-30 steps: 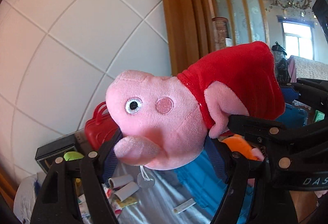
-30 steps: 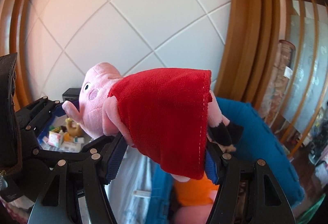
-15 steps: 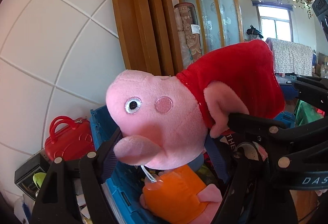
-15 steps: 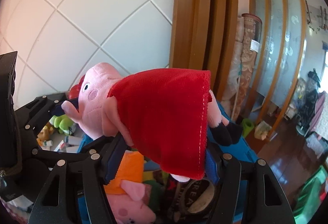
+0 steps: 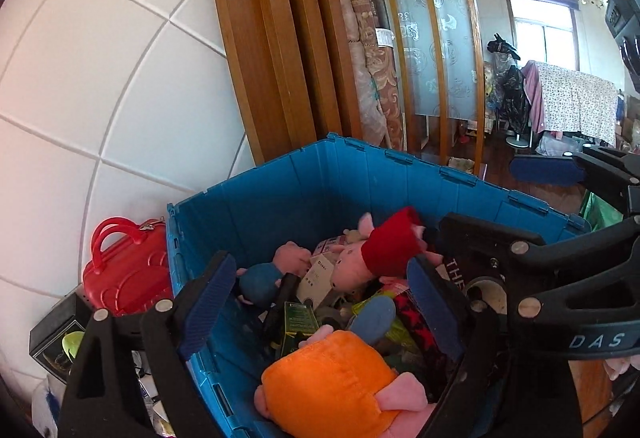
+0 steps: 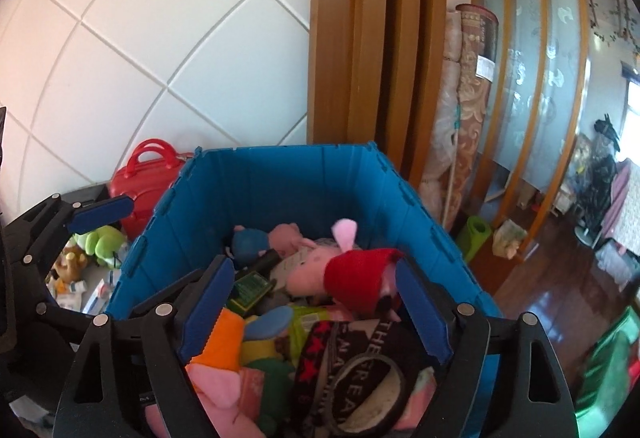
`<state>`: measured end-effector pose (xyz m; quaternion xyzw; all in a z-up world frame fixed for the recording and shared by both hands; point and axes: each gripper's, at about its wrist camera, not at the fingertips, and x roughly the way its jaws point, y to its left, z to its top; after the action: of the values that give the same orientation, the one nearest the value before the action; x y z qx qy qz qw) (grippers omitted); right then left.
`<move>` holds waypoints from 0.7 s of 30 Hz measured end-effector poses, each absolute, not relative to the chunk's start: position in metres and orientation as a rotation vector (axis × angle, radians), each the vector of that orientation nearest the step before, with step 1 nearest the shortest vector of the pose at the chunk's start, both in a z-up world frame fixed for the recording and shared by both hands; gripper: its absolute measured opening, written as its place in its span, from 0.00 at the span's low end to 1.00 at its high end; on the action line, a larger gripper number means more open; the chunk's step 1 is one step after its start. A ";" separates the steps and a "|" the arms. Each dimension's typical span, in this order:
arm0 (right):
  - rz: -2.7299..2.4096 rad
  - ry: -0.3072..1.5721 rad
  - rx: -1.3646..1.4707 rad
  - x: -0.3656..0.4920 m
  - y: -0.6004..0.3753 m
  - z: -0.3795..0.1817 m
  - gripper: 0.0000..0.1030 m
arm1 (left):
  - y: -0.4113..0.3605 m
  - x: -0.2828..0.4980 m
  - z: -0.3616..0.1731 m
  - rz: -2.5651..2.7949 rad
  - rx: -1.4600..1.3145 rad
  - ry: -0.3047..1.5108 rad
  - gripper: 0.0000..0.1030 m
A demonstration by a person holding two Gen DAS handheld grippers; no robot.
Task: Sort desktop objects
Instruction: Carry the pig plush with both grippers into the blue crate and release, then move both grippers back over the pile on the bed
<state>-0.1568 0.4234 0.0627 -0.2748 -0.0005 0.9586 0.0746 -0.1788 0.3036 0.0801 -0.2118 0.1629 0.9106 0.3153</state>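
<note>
A pink pig plush in a red dress [image 5: 384, 254] [image 6: 352, 274] lies loose on top of the pile inside the blue plastic crate [image 5: 320, 189] [image 6: 280, 185]. My left gripper [image 5: 320, 270] hovers over the crate. Its jaws are opening and nothing is held between its blue pads [image 5: 208, 306]. Over the same crate my right gripper [image 6: 314, 270] is likewise opening, with nothing between its pads [image 6: 420, 310]. The plush sits below and beyond both sets of fingers, touching neither.
The crate also holds an orange-dressed pig plush [image 5: 332, 386], a blue-dressed one [image 5: 260, 282], a green box [image 5: 298, 318] and a black lettered roll [image 6: 360, 378]. A red toy suitcase [image 5: 124, 266] and a green plush [image 6: 100, 242] sit left of it. Wooden posts and rolled carpets [image 5: 372, 77] stand behind.
Both grippers carried the red-dressed pig plush sideways from the table to above the blue crate, then opened. The plush has fallen out of them into the crate.
</note>
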 end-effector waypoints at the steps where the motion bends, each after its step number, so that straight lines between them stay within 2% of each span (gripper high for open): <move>1: 2.875 0.002 -0.826 -0.156 0.423 0.062 0.85 | 0.303 -0.177 0.079 2.401 -0.559 0.429 0.85; 7: 2.872 0.027 -0.827 -0.151 0.424 0.059 1.00 | 0.291 -0.170 0.076 2.416 -0.556 0.426 0.86; 11: 2.866 0.055 -0.831 -0.144 0.421 0.059 1.00 | 0.273 -0.166 0.078 2.444 -0.556 0.396 0.87; 16: 2.889 0.093 -0.807 -0.134 0.408 0.063 1.00 | 0.231 -0.161 0.075 2.509 -0.558 0.351 0.93; 21: 2.968 0.046 -0.790 -0.135 0.366 0.068 1.00 | 0.178 -0.164 0.066 2.588 -0.598 0.302 0.94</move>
<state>-0.1354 0.3661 0.0680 -0.2570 0.0149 0.9657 0.0350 -0.1641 0.1778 0.0664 -0.2176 0.1100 0.9417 0.2319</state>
